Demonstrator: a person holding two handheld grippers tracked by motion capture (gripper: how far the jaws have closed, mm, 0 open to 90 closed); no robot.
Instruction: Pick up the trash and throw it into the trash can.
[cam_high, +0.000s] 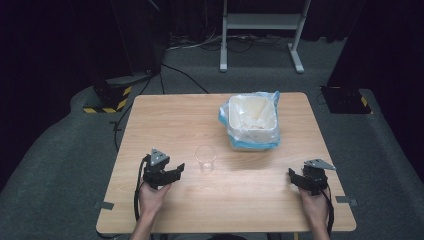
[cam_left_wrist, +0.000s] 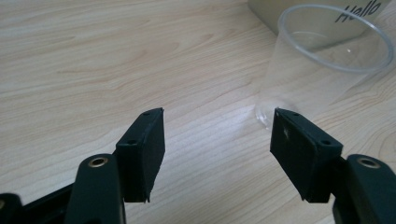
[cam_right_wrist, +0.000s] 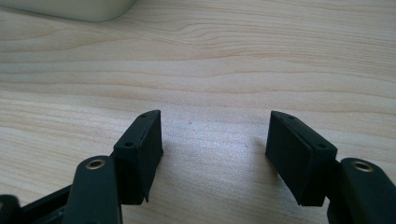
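Note:
A clear plastic cup (cam_high: 205, 158) stands upright near the middle of the wooden table (cam_high: 165, 117). My left gripper (cam_high: 176, 170) is held just left of it, jaws apart with nothing between them. In the left gripper view the cup (cam_left_wrist: 322, 60) rises ahead and to the right of the gripper (cam_left_wrist: 217, 133), close to the right fingertip (cam_left_wrist: 299, 140) but outside the gap. My right gripper (cam_high: 295, 176) rests near the table's right front, open over bare wood (cam_right_wrist: 215, 135).
A white bin lined with a clear and blue bag (cam_high: 251, 122) stands behind the cup, right of centre. Its pale base (cam_right_wrist: 70, 8) shows at the top left of the right gripper view. Beyond the table a metal stand (cam_high: 260, 30) and cables lie on grey floor.

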